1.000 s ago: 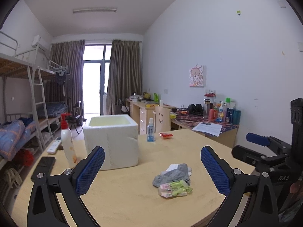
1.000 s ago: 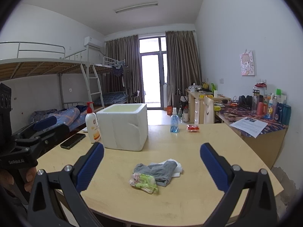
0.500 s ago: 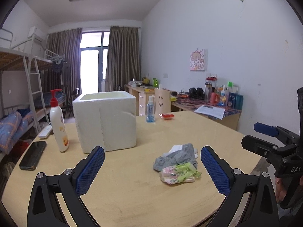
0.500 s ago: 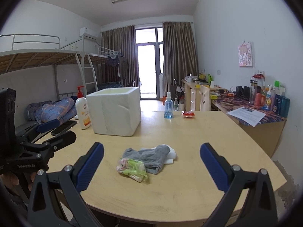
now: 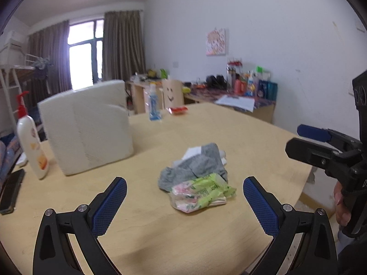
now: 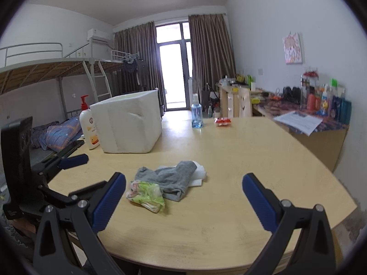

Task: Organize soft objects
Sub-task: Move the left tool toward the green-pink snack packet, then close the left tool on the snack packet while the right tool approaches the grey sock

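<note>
Round wooden table (image 6: 229, 206), contents left to right:
- phone (image 5: 10, 190), 9 o'clock edge
- lotion bottle (image 6: 89, 126), upright, touching foam box (image 6: 128, 126), 10 o'clock
- grey sock (image 6: 174, 178) over white cloth (image 6: 199, 176), centre; green packet (image 6: 146, 193) touching it at 7 o'clock
- spray bottle (image 6: 196, 114), red packet (image 6: 223, 121), 12 o'clock

Left gripper (image 5: 184, 206): spread wide, empty, facing the pile. Right gripper (image 6: 183, 204): likewise spread, empty.

Both grippers, left (image 5: 184, 202) and right (image 6: 183, 200), are black frames with silver screws behind the jaws; textured blue pads (image 5: 109, 206) line the jaws' inner faces.
</note>
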